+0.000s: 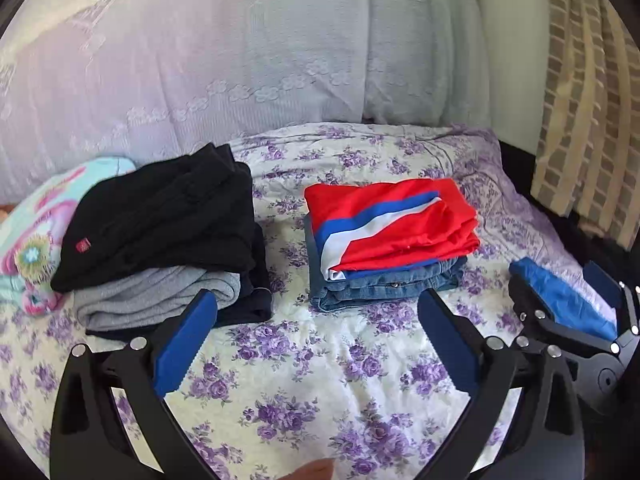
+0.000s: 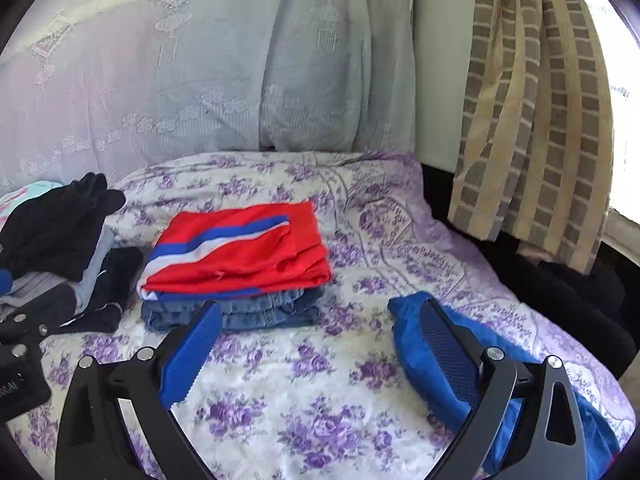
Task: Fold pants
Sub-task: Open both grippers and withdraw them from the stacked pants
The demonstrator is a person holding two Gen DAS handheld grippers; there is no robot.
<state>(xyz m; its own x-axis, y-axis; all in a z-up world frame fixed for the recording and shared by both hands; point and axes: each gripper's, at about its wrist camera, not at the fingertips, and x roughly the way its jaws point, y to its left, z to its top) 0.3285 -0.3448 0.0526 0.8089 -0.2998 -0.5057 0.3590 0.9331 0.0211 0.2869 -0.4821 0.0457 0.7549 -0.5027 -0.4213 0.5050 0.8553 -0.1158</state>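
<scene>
- The red pants (image 1: 394, 220) with a blue and white stripe lie folded flat on top of folded blue jeans (image 1: 384, 286); the two make one neat stack on the bed (image 1: 320, 380), which has a white cover printed with purple flowers.
- In the left wrist view this stack sits at about 1 o'clock from the picture's middle; in the right wrist view it sits at about 10 o'clock from the middle.
- A bright blue garment (image 2: 416, 344) lies crumpled on the bed at 3 o'clock of the stack, well apart from it.
- The right gripper (image 2: 320, 356) stands wide, with nothing pressed between its pads; its right finger lies over the near part of the blue garment in the right wrist view, and I cannot tell whether it touches the cloth.
- The left gripper (image 1: 318, 344) also stands wide and holds nothing; bare bed cover shows between its fingers, and the red-and-denim stack lies beyond its tips, toward 12 o'clock.
- At 9 o'clock of the stack lies a second pile: a black garment (image 1: 160, 216) with a small red label on top, a grey garment (image 1: 156, 300) under it, and dark cloth beneath.
- A pastel cushion or toy (image 1: 36, 236) rests just beside that pile, at its 9 o'clock.
- Behind the bed hangs a pale lace curtain (image 1: 240, 60); at 2 o'clock hangs a checked beige curtain (image 2: 532, 120).
</scene>
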